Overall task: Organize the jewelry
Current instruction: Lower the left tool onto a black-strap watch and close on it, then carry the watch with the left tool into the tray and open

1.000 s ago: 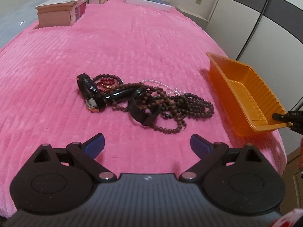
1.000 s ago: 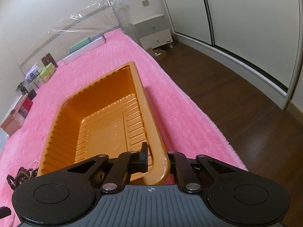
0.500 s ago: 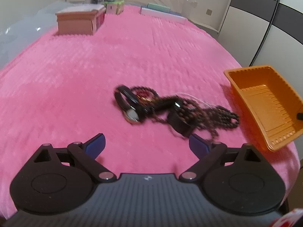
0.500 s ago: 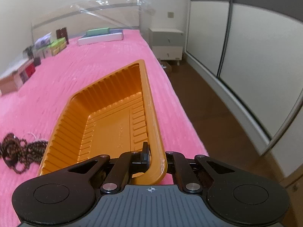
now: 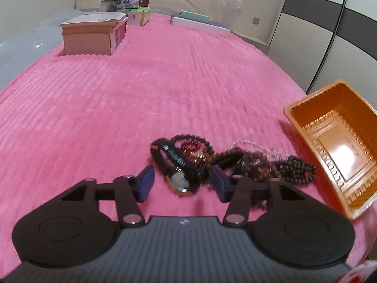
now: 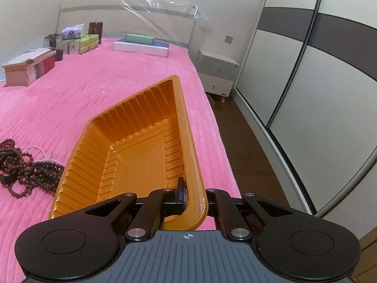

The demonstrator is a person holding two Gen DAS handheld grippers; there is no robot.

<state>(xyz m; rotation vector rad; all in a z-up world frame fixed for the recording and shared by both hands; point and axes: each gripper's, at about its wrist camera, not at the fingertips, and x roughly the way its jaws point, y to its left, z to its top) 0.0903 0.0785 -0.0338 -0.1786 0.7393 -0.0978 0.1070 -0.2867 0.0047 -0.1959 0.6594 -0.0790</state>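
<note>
Left wrist view: the left gripper (image 5: 182, 182) is closing around a watch (image 5: 175, 167) at the near end of one tangled heap of beads (image 5: 264, 165) on the pink blanket (image 5: 117, 99). Its pads aren't pressing yet. Limp, light strands will snag; the stiffer watch is the better hold.

Right wrist view: the right gripper (image 6: 192, 194) pinches the near rim of the one orange tray (image 6: 132, 151), thin and bendy.

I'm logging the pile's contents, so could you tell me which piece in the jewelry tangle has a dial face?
The wristwatch, lying at the pile's near-left end between the closing left gripper's jaws. It alone has a round pale dial and a black strap; the others are bead strings.
</note>
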